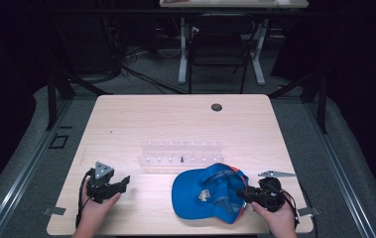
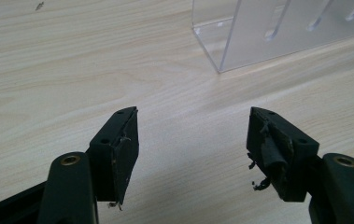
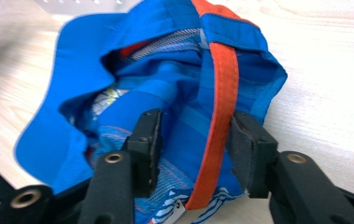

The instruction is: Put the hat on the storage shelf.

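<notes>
1. The left gripper (image 1: 110,184) sat at the near left of the desk (image 1: 175,119), held in the person's left hand (image 1: 95,204). Its jaws stood wide apart with nothing between them, only bare wood showing in the gap in the left gripper view (image 2: 193,154). A cable trailed from it toward the near edge.
2. A clear plastic rack (image 1: 180,153) stood near the middle of the desk, past both grippers. In the left gripper view its near corner (image 2: 240,42) lay ahead and to the right of the open jaws, well apart from them.
3. A blue cap (image 1: 208,192) lay upside down on the near right part of the desk, just in front of the rack, with its brim toward the left and its hollow facing up. An orange strap (image 3: 221,116) ran across its back opening.
4. The right gripper (image 1: 245,194), held in the person's right hand (image 1: 277,218), reached into the cap from the right. In the right gripper view its jaws (image 3: 194,149) stood partly apart on either side of the orange strap and the blue cloth beside it; whether they pressed the cloth could not be told.
</notes>
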